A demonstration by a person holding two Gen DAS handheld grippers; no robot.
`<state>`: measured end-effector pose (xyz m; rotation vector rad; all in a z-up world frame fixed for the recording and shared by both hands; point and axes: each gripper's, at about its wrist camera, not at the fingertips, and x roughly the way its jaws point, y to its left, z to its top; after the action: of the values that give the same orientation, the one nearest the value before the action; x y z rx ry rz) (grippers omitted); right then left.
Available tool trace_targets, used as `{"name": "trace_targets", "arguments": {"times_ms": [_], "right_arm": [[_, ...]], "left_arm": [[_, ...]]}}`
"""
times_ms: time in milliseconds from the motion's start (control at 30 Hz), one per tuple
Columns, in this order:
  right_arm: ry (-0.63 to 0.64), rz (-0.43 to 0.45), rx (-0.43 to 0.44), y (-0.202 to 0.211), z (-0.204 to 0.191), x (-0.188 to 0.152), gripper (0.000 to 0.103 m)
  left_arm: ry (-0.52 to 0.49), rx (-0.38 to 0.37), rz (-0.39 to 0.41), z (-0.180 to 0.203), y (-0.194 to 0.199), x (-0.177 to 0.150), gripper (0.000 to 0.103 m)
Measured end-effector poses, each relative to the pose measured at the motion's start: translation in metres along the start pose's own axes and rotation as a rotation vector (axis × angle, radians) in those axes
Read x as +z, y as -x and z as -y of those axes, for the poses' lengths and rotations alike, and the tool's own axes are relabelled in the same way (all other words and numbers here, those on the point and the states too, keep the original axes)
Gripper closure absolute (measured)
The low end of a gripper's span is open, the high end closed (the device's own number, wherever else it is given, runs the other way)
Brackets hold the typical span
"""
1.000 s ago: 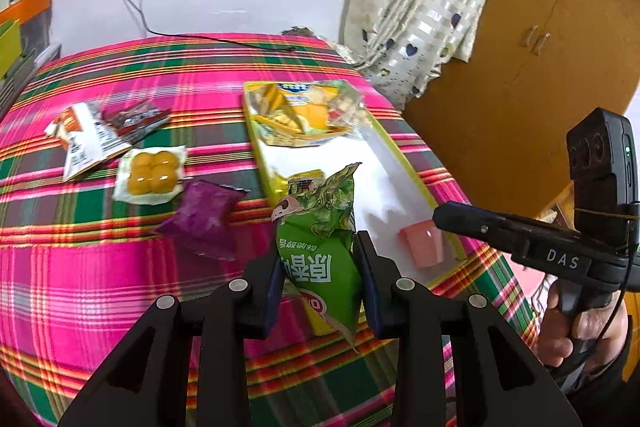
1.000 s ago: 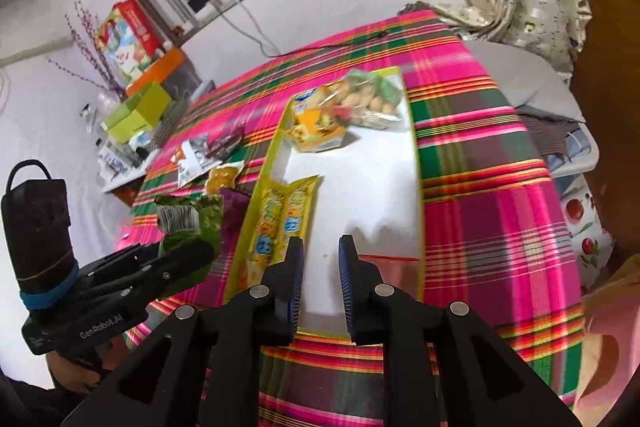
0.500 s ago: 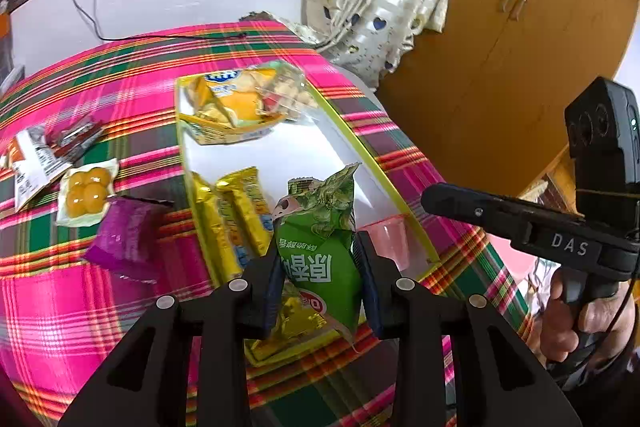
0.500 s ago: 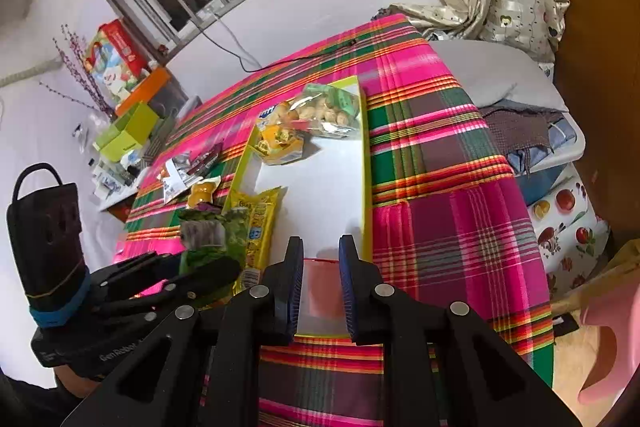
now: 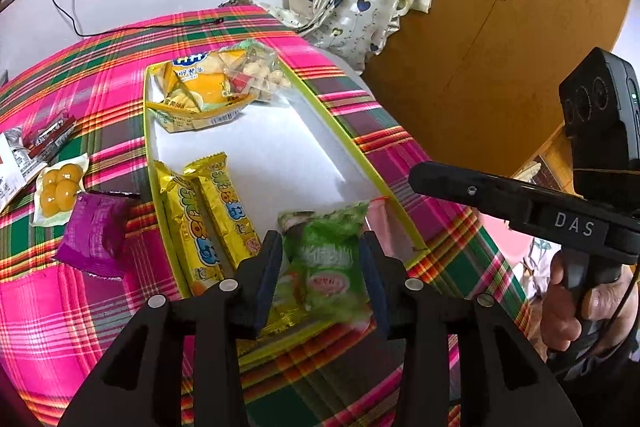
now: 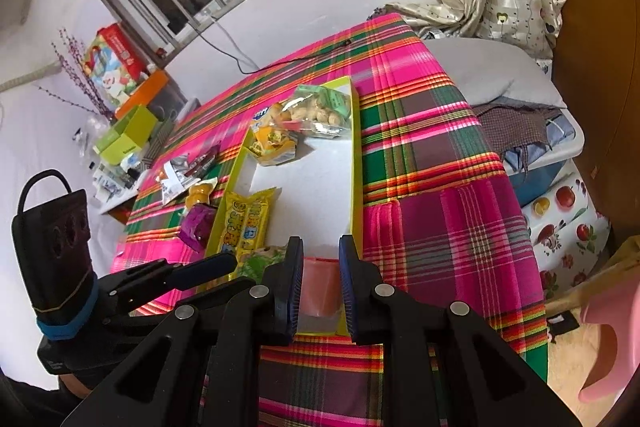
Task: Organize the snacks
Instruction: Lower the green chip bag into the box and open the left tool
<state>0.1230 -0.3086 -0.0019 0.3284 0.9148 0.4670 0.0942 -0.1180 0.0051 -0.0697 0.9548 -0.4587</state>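
Green snack packet over the tray
Left gripper [image 5: 322, 275] jaws opening around the green snack packet [image 5: 328, 263], above the yellow-rimmed tray's [image 5: 340, 131] 6 o'clock end; right gripper [image 6: 319, 285] jaws together, holding nothing.

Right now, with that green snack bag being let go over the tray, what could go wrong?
Two risks, I think. The left claw is opening and the green bag between its pads looks blurred, so it may slide onto the yellow bars rather than bare tray. The right claw, shut, sits close by at the pink cup in the tray's near corner; the two could bump.
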Motion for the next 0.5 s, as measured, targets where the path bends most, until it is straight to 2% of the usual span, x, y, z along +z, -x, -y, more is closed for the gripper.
{"name": "trace_targets", "arguments": {"times_ms": [233, 500], "right_arm": [[0.024, 0.014, -0.002, 0.007, -0.012, -0.004, 0.086], [0.090, 0.007, -0.010, 0.006, -0.039, -0.012, 0.085]], "left_arm": [[0.029, -0.019, 0.028, -0.006, 0.012, -0.003, 0.061], [0.071, 0.004, 0.067, -0.014, 0.032, -0.014, 0.061]]}}
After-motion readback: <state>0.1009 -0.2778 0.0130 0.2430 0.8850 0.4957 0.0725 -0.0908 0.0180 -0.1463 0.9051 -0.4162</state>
